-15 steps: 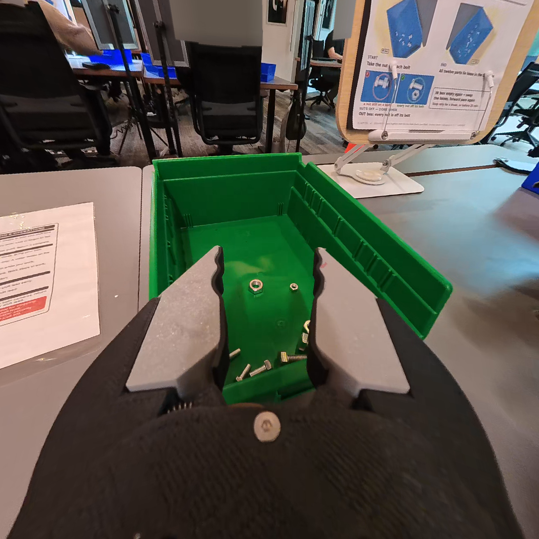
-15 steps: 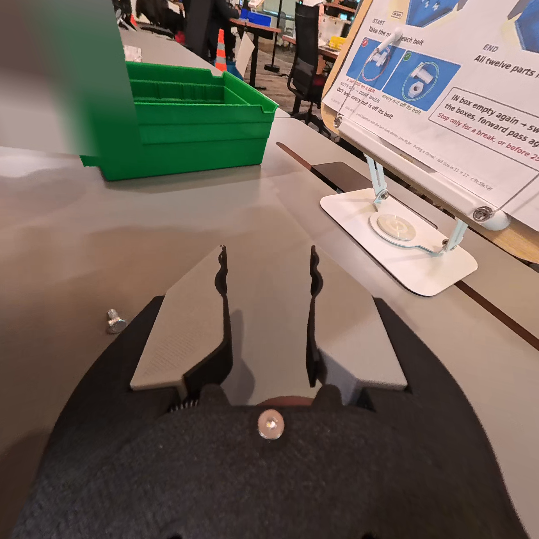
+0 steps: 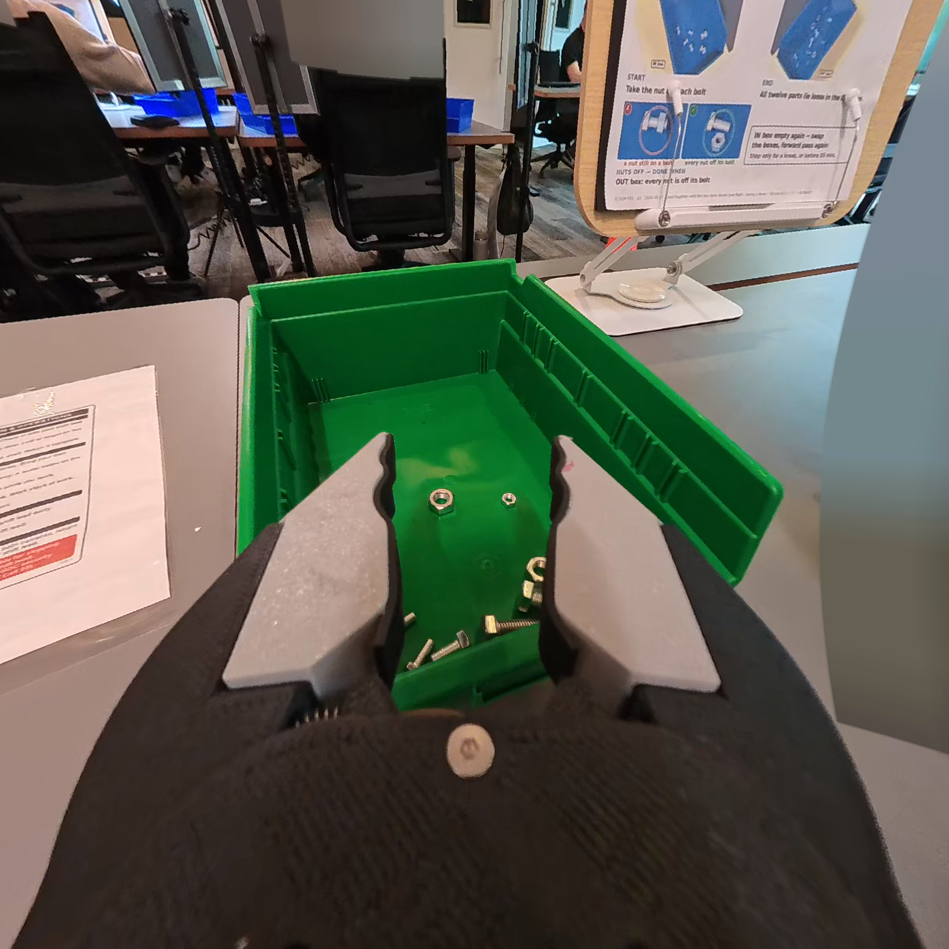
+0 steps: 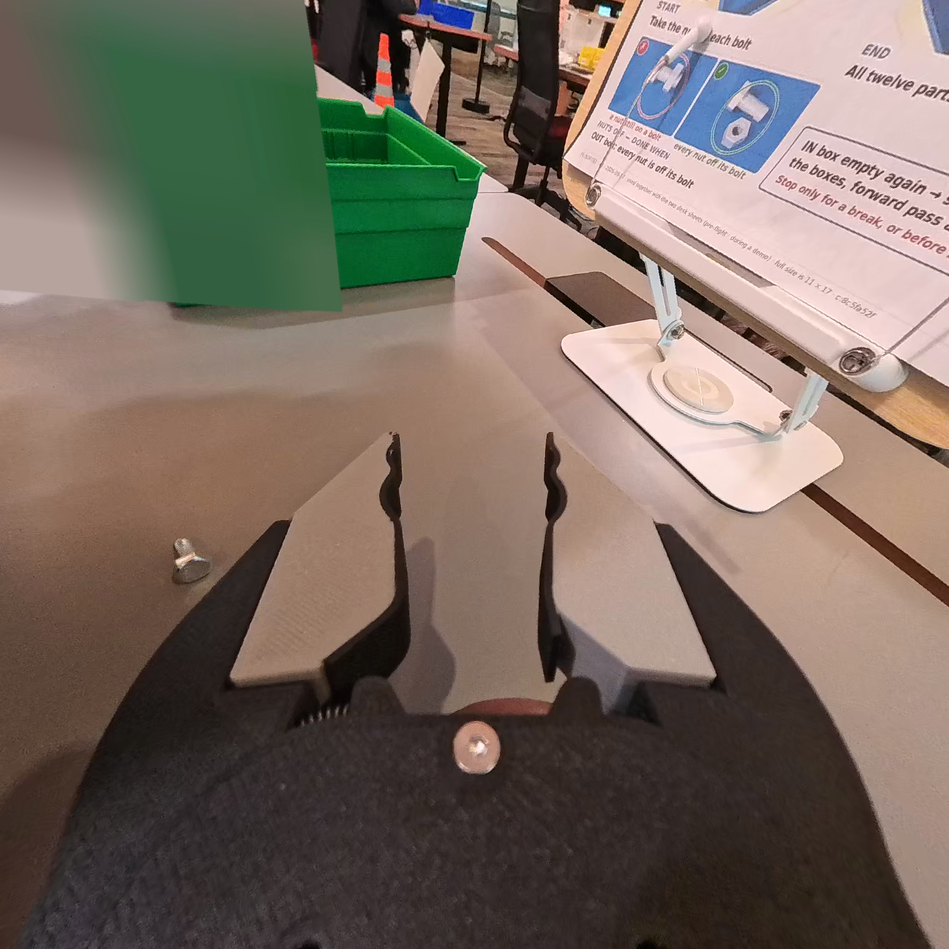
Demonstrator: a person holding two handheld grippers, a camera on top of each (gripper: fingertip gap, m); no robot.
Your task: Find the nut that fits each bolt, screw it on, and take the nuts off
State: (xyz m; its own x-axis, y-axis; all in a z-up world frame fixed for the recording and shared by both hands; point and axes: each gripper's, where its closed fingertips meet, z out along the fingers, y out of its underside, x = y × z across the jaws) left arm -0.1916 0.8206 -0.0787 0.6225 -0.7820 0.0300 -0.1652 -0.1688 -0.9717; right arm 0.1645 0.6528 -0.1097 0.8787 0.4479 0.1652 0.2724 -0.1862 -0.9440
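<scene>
My right gripper (image 4: 472,447) hangs low over the grey table (image 4: 462,359) with its two fingers spread apart and only bare tabletop between them; neither pad presses on anything. Off to my left, near the black body of the gripper, a single silver bolt (image 4: 190,562) lies on the table, apart from my fingers. Farther ahead on the left stands a green bin (image 4: 400,215), partly covered by a blurred patch. To the right, a white stand (image 4: 708,411) rests its flat base on the table and holds up a tilted board carrying a printed instruction sheet (image 4: 801,133). Beyond the table, an orange cone (image 4: 384,72) and a dark chair (image 4: 534,102) show.
</scene>
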